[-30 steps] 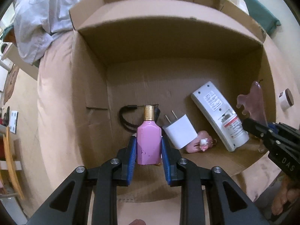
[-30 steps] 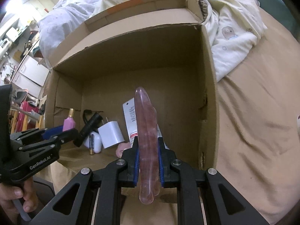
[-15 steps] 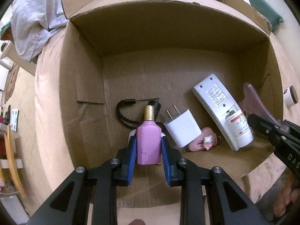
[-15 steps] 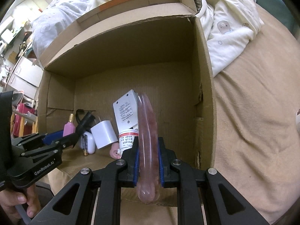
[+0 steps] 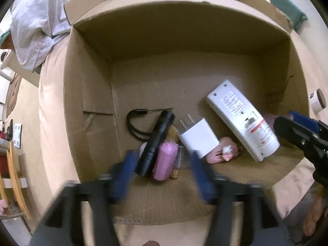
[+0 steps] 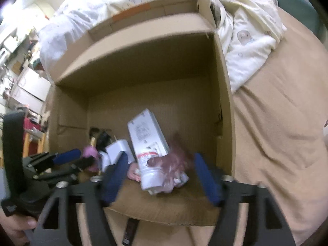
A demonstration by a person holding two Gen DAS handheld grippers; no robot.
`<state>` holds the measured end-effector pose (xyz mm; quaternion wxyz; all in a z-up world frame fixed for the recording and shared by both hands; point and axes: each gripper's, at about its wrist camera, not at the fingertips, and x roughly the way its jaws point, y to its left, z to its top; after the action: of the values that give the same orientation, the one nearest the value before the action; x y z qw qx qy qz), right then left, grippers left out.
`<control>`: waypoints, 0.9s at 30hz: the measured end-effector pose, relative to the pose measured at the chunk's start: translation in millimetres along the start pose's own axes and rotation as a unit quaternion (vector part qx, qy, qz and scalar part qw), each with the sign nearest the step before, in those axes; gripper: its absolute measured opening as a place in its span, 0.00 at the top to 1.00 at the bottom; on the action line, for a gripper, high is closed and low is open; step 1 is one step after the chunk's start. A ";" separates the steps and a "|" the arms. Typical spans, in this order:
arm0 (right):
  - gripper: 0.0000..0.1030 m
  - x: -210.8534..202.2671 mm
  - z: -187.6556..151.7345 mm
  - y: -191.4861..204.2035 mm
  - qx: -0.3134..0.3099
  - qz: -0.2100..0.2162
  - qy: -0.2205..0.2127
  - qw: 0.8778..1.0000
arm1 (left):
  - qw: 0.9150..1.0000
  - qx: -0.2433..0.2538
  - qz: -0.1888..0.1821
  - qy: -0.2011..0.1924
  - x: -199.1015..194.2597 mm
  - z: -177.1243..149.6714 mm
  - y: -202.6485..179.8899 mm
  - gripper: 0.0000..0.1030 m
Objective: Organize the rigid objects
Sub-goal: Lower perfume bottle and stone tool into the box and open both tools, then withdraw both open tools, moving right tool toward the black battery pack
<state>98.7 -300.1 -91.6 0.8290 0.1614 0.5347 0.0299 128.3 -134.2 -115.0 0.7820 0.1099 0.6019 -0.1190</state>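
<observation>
My left black angular plastic gripper (image 5: 162,171) with blurred blue finger pads (image 5: 125,173), silver screws, bare-skinned hand (image 6: 15,228) lower left

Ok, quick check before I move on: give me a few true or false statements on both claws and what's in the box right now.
1. The left claw is open, and the pink bottle lies loose in the cardboard box. True.
2. The right claw is shut on the pink scraper. False: it is open, and the scraper lies by the white remote.
3. The white charger is inside the box. True.
4. The black flashlight lies outside the box. False: it is inside, beside the pink bottle.
5. The remote stands upright. False: it lies slanted.
</observation>
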 end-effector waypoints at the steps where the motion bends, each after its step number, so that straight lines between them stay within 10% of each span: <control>1: 0.28 -1.1 1.0 0.6 -0.001 0.003 -0.003 1.000 | 1.000 0.001 -0.003 -0.003 -2.6 -0.5 -1.3 0.28; 27: 0.27 -6.2 0.2 10.6 -0.018 0.007 -0.005 1.000 | 0.999 -0.017 -0.028 -0.027 -29.1 -3.9 14.3 0.20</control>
<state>97.5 -291.5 -82.9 0.8342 0.1505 0.5287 0.0440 122.1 -117.8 -87.4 0.7962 0.0763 0.5851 -0.1340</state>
